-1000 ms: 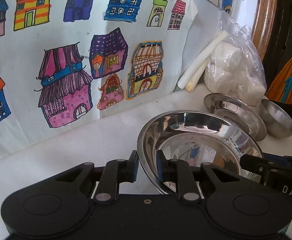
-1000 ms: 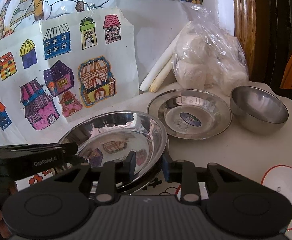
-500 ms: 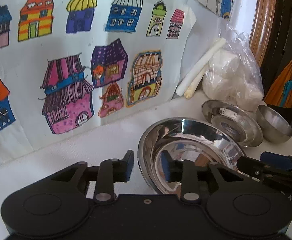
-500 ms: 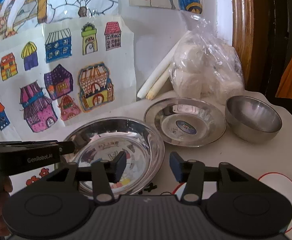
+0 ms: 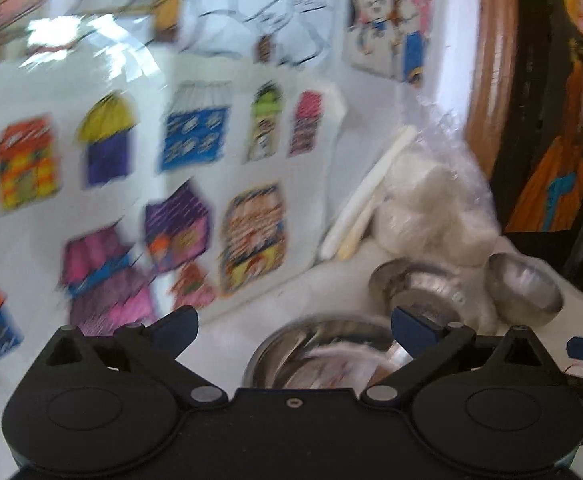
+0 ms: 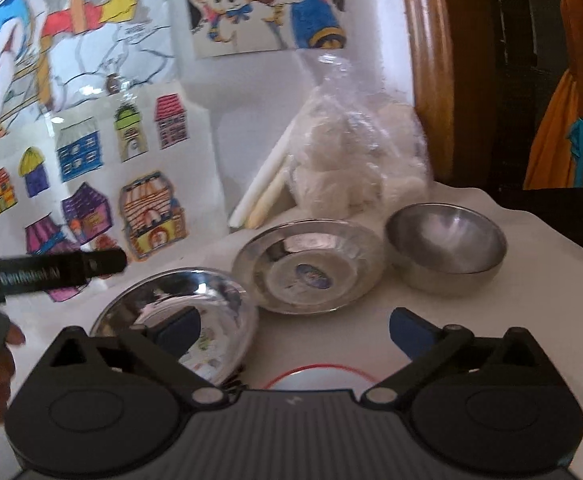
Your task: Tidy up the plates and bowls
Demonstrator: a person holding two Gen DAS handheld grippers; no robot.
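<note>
House drawings on wall; plastic bag; white sticks

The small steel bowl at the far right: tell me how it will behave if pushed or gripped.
The small steel bowl has a rounded underside, so a push would probably rock or spin it. Its polished wall looks slippery; gripping the rim seems safer. It looks thin and empty, so it is likely light and stiff.

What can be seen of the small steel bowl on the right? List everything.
The bowl is small, round and deep, of dull brushed steel with a thin rim and a soft highlight inside. It stands upright and looks empty on the white table, at the right end of the row of steel dishes. It sits just right of the plate, close to it, whether touching cannot be told. The plastic bag lies behind it. Nothing grips it.
</note>
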